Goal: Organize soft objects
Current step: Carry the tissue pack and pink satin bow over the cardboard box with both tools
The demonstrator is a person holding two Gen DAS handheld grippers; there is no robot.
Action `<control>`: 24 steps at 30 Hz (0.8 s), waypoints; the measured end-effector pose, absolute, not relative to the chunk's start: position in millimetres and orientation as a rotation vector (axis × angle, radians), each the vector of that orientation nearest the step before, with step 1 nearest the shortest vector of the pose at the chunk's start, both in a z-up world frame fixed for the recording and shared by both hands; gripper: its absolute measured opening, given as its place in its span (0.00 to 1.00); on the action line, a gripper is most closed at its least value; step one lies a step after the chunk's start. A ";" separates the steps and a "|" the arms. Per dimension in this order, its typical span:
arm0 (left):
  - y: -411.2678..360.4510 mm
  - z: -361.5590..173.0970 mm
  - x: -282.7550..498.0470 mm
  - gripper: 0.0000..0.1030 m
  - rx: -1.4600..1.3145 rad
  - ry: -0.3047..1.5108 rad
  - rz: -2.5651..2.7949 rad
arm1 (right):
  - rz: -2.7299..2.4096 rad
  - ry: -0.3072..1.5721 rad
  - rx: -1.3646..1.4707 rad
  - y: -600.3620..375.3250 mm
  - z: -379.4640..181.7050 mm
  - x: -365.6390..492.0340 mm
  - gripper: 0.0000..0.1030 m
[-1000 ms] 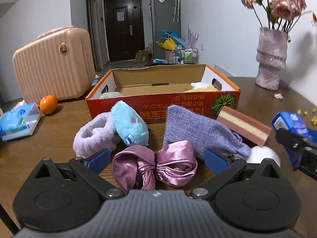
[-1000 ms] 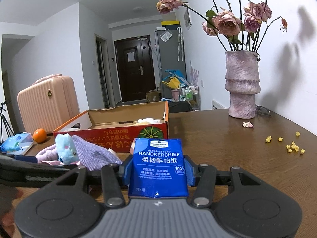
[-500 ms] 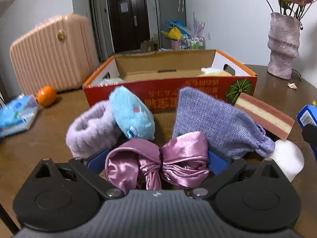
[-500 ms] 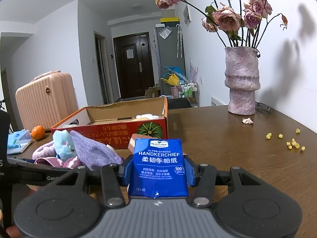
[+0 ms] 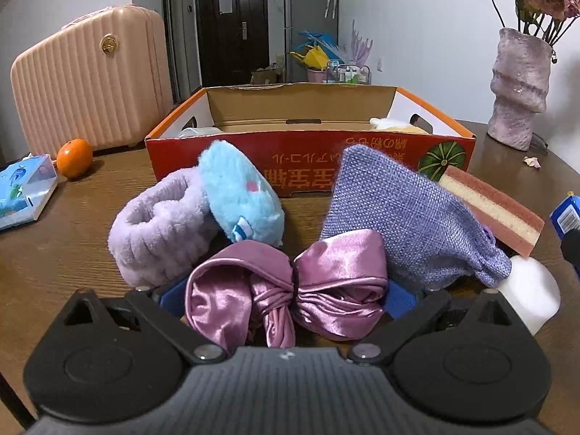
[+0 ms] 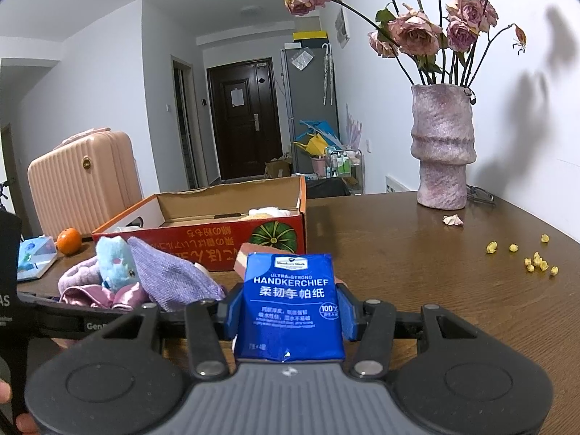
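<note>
Now left claw (image 5: 284, 299) closing around satin bow (image 5: 286, 290) — pads apart.

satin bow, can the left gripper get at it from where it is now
Probably yes. The satin bow already lies between the left gripper's closing jaws, nothing in front of it; the lilac pouch leans just behind.

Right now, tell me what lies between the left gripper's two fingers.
In the left wrist view, the pink satin bow sits between the closing jaws of the left gripper.

White walls (image 6: 108, 83), dark door (image 6: 244, 116), wood table (image 6: 417, 253).
</note>
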State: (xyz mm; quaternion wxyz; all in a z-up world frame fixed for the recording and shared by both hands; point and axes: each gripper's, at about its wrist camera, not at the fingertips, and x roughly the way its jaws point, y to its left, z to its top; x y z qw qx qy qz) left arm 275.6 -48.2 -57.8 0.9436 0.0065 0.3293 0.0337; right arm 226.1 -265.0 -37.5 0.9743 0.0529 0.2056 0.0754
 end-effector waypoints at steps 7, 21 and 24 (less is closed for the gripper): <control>-52.1 -57.0 265.1 0.59 0.046 0.650 0.038 | 0.153 0.413 0.110 -265.7 -37.3 225.5 0.49; -43.6 -40.4 223.7 0.48 0.044 0.553 0.013 | 0.152 0.407 0.111 -266.0 -36.6 224.3 0.49; -42.3 -33.8 211.5 0.48 0.050 0.519 0.008 | 0.152 0.401 0.110 -265.8 -35.8 223.1 0.49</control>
